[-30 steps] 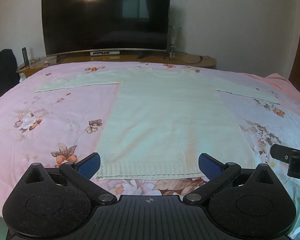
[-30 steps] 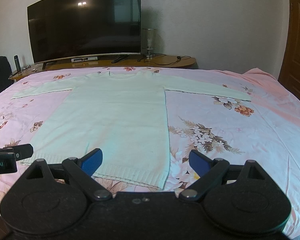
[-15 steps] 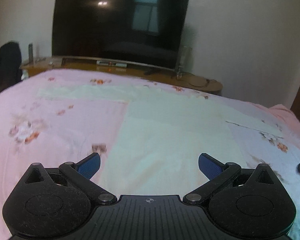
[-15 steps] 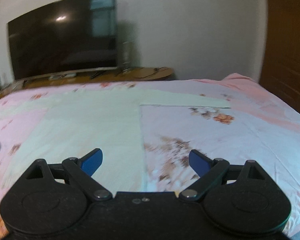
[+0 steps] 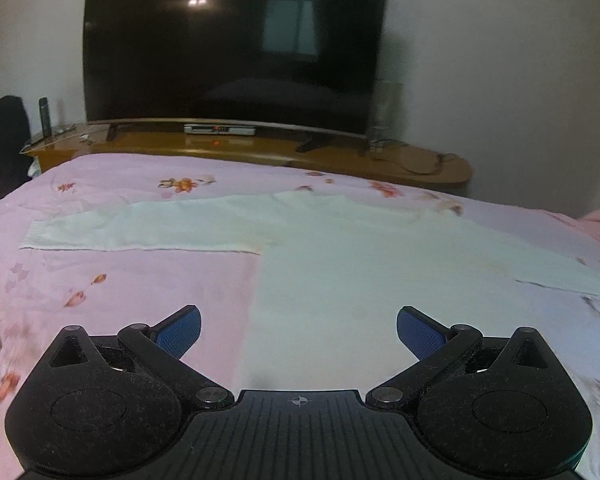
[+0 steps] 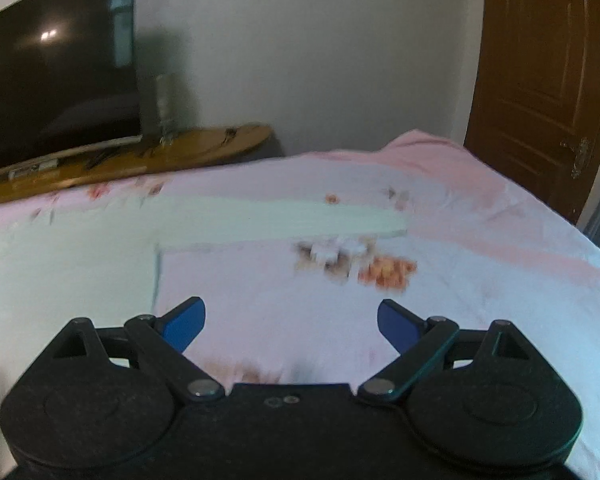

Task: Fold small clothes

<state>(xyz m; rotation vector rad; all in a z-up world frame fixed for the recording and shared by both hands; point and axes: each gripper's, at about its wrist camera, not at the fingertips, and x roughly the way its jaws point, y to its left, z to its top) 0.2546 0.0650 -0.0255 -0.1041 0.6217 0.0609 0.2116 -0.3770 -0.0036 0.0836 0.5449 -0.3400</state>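
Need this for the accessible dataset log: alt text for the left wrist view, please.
A pale white sweater lies flat on a pink floral bedspread, one sleeve stretched out to the left. The left gripper is low in the frame, its blue-padded jaws wide open and holding nothing. Behind the bed, a large dark TV stands on a wooden console.

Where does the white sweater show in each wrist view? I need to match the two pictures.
Left wrist view: the white sweater fills the centre, one sleeve stretching left.
Right wrist view: the white sweater lies at the left, its other sleeve reaching right across the middle.
Shared landmark: the television behind the bed.
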